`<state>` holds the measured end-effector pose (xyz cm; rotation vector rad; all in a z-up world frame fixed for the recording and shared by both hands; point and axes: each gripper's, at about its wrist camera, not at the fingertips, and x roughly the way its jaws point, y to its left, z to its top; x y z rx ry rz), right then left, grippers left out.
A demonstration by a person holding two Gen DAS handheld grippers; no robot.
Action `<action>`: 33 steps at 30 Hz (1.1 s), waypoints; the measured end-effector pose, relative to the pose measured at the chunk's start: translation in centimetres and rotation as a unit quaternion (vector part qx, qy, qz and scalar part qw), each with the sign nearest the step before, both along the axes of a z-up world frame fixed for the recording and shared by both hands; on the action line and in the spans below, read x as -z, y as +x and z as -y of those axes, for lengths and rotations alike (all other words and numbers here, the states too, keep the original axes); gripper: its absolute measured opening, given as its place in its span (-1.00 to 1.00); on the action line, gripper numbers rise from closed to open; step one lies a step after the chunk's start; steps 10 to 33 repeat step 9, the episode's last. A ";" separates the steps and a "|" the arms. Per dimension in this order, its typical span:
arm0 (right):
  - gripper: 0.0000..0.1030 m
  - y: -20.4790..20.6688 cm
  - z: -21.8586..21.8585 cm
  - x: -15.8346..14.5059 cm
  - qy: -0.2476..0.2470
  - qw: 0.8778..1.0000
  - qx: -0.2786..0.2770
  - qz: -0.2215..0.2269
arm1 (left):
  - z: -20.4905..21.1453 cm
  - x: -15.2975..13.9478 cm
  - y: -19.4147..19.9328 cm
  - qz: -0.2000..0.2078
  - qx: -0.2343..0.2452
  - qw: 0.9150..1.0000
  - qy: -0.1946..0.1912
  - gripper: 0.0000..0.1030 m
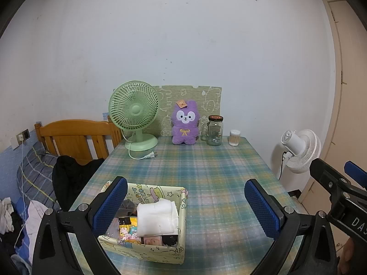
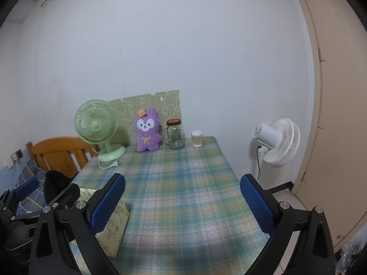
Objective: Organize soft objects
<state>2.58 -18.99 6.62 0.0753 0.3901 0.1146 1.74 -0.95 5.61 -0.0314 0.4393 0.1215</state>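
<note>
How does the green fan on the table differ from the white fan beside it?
The pale green desk fan stands on the plaid-covered table, facing us, unplugged; its plug lies loose. The white pedestal fan stands beside the table, turned away, black cord attached. Both have round grilles.

A green desk fan (image 1: 134, 114) is set at the far left of the plaid-covered tabletop (image 1: 206, 174), its plug (image 1: 150, 155) laid loose beside it. A lidded glass jar (image 1: 215, 130) and a cotton-swab tub (image 1: 234, 137) are placed along the wall. A white floor fan (image 2: 278, 142) is seen beyond the right edge, a wooden headboard (image 1: 78, 135) at the left.
</note>
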 end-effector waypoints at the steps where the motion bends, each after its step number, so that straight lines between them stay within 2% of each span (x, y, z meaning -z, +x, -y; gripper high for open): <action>1: 0.97 0.1 0.0 0.0 0.000 1.000 0.001 0.000 | 0.0 0.0 0.0 0.000 -0.001 1.000 0.000 0.99; 33: 0.97 -0.1 0.2 0.3 0.000 1.000 0.003 -0.002 | 0.2 0.0 0.0 0.000 0.000 1.000 0.004 0.99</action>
